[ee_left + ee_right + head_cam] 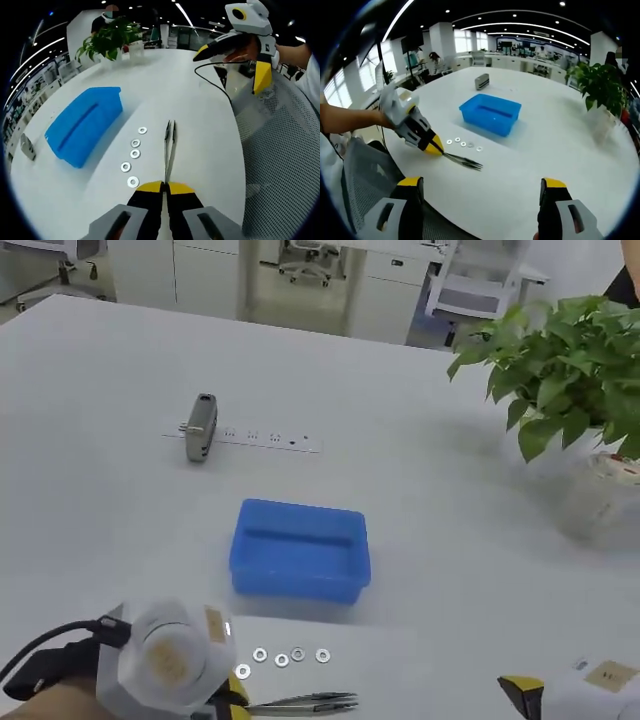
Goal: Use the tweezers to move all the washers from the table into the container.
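Several small metal washers lie in a row on the white table, just in front of the blue container. My left gripper is shut on the handle end of the tweezers, whose tips point along the table just right of the washers and touch none. The same grip shows in the right gripper view, where the left gripper holds the tweezers near the washers. My right gripper stands wide open with nothing in it, off to the right above the table edge.
A potted plant in a clear pot stands at the right. A white power strip and a grey device lie behind the container. A mesh chair sits by the table's near edge.
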The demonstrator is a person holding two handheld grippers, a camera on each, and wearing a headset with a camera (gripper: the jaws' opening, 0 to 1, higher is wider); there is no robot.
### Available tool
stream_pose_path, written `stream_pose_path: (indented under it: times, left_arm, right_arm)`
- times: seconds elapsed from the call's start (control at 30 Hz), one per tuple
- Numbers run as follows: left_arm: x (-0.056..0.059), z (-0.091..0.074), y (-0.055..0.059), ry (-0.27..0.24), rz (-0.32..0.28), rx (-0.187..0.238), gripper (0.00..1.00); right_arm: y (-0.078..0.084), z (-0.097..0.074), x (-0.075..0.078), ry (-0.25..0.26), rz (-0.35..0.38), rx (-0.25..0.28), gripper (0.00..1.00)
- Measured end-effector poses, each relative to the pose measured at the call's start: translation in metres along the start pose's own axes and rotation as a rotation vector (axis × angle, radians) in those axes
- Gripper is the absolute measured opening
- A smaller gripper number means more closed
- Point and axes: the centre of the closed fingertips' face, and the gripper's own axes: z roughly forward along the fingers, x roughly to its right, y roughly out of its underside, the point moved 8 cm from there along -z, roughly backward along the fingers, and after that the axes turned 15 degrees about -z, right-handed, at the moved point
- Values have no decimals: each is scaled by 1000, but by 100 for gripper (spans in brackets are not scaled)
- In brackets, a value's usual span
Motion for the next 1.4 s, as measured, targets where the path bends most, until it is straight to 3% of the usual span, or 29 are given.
stream_pose_path:
  times: [0.23,0.37,0.77,1.0,1.13,1.27,1.4]
  left_arm:
    - [7,-3,-1,-25,46,-1,0]
    - [12,-15,-7,-54,63,32,0]
    - [38,-54,-23,-76,32,126,0]
    - [50,-73,-32,-79,-10,216,0]
    - [54,-81,-36,-92,-19,250,0]
    - [57,-92,-40,-87,1,266,0]
    - [63,-111,-47,-37,121,221,0]
  right_arm:
    - [-13,4,-12,-49,-52,14,93]
    - [-18,5,-17,-83,-94,16,89]
    - [-27,12,-31,-147,-154,23,84]
    - [-31,18,-44,-211,-175,46,81]
    - [-33,23,-53,-260,-184,52,75]
    - [-40,28,-62,-354,-187,70,64]
    - [-60,29,-67,-406,-284,123,44]
